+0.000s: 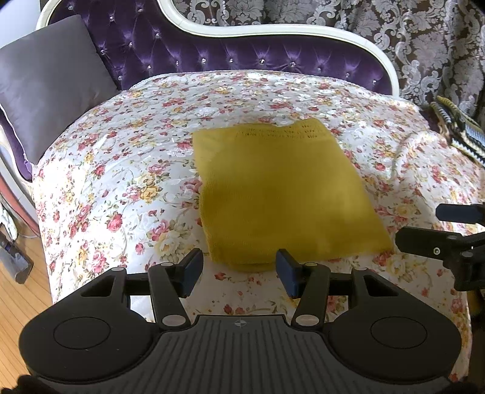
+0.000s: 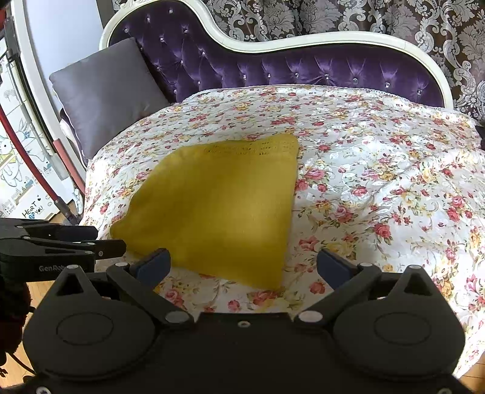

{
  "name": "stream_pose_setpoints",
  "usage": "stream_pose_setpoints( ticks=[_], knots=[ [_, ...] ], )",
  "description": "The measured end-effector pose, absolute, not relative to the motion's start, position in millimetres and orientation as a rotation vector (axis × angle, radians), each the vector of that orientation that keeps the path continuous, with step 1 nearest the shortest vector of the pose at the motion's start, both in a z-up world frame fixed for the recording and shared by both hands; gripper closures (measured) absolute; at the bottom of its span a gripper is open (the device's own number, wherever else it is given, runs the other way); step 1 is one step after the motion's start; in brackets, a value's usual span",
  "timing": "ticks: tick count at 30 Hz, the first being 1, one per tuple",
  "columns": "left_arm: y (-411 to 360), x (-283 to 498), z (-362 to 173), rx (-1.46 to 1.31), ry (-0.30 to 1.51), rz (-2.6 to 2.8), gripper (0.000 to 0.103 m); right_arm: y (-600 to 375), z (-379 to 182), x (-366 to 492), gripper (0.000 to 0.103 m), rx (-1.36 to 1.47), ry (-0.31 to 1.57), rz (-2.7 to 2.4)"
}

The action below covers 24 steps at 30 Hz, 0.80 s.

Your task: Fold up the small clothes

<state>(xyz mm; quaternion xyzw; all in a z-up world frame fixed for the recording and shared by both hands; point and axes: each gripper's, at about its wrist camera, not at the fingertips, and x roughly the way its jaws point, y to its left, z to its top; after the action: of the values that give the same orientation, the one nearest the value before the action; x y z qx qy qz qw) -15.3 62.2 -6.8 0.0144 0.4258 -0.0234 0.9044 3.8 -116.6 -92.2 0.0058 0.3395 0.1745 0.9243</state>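
Observation:
A mustard-yellow knitted garment [image 1: 282, 194] lies folded flat in a rough rectangle on the floral bedspread [image 1: 121, 181]. It also shows in the right wrist view [image 2: 218, 209]. My left gripper [image 1: 239, 269] is open and empty, hovering just short of the garment's near edge. My right gripper [image 2: 242, 266] is open and empty, its jaws spread wide over the garment's near right corner. The right gripper also shows in the left wrist view [image 1: 448, 236], to the right of the garment. The left gripper shows at the left edge of the right wrist view [image 2: 60, 242].
A grey cushion [image 1: 51, 85] leans at the back left against the purple tufted headboard [image 1: 242, 57]. A striped cloth [image 1: 460, 130] lies at the bed's right edge. Patterned curtains [image 2: 363, 18] hang behind. Wooden floor [image 1: 18, 303] shows at the lower left.

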Motion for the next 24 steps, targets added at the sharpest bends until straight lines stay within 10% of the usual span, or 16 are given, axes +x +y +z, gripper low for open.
stream_pose_setpoints(
  ticks=[24],
  knots=[
    [64.1,-11.3,-5.7,0.025,0.881,-0.042,0.052,-117.3,-92.8,4.9,0.001,0.013,0.699,0.351]
  ],
)
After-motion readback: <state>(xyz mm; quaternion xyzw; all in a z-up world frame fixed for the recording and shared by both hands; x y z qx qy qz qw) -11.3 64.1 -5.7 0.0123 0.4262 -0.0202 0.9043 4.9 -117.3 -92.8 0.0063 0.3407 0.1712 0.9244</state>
